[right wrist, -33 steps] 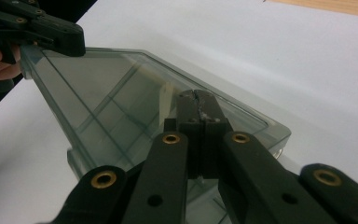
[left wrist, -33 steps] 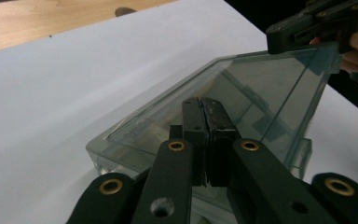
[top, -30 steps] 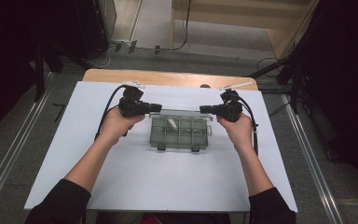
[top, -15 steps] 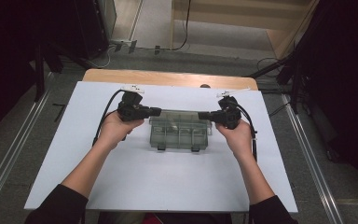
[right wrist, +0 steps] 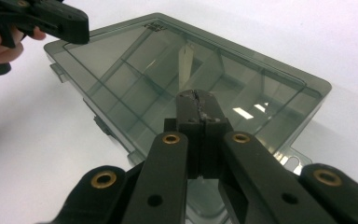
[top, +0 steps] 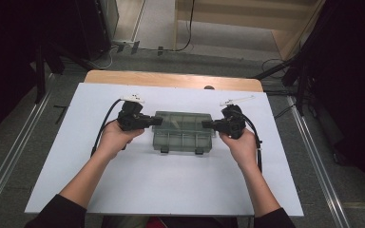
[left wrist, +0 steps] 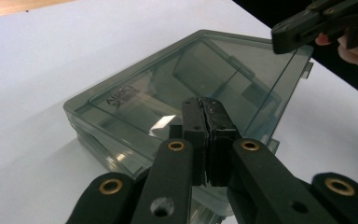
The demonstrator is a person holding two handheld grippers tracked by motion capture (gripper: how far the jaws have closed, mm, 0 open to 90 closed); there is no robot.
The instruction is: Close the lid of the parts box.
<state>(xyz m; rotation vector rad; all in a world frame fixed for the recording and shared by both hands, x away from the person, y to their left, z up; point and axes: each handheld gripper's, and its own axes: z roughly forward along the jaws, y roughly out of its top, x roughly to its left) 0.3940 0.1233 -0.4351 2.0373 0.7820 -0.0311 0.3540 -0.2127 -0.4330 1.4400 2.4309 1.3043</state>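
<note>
A smoky translucent compartment box [top: 184, 133] lies with its lid down in the middle of the white table [top: 171, 190]. Two latches face the near edge. My left gripper [top: 159, 121] is shut with nothing in it, its tips over the box's left end. In the left gripper view the closed jaws [left wrist: 204, 100] hang just above the lid [left wrist: 168, 84], and the other gripper [left wrist: 284, 35] shows at the far end. My right gripper [top: 204, 124] is shut and empty over the right end. Its tips [right wrist: 195, 95] hover above the dividers [right wrist: 135, 70], with the left gripper [right wrist: 77, 25] beyond.
A strip of wooden tabletop [top: 171, 79] runs behind the white surface. Metal rails [top: 9, 156] flank the table on the floor. Cables trail from both grippers across the table. Bare white surface stretches in front of the box toward the person.
Both grippers have come slightly toward the person and closer to the box's ends. The box has stayed where it was.
</note>
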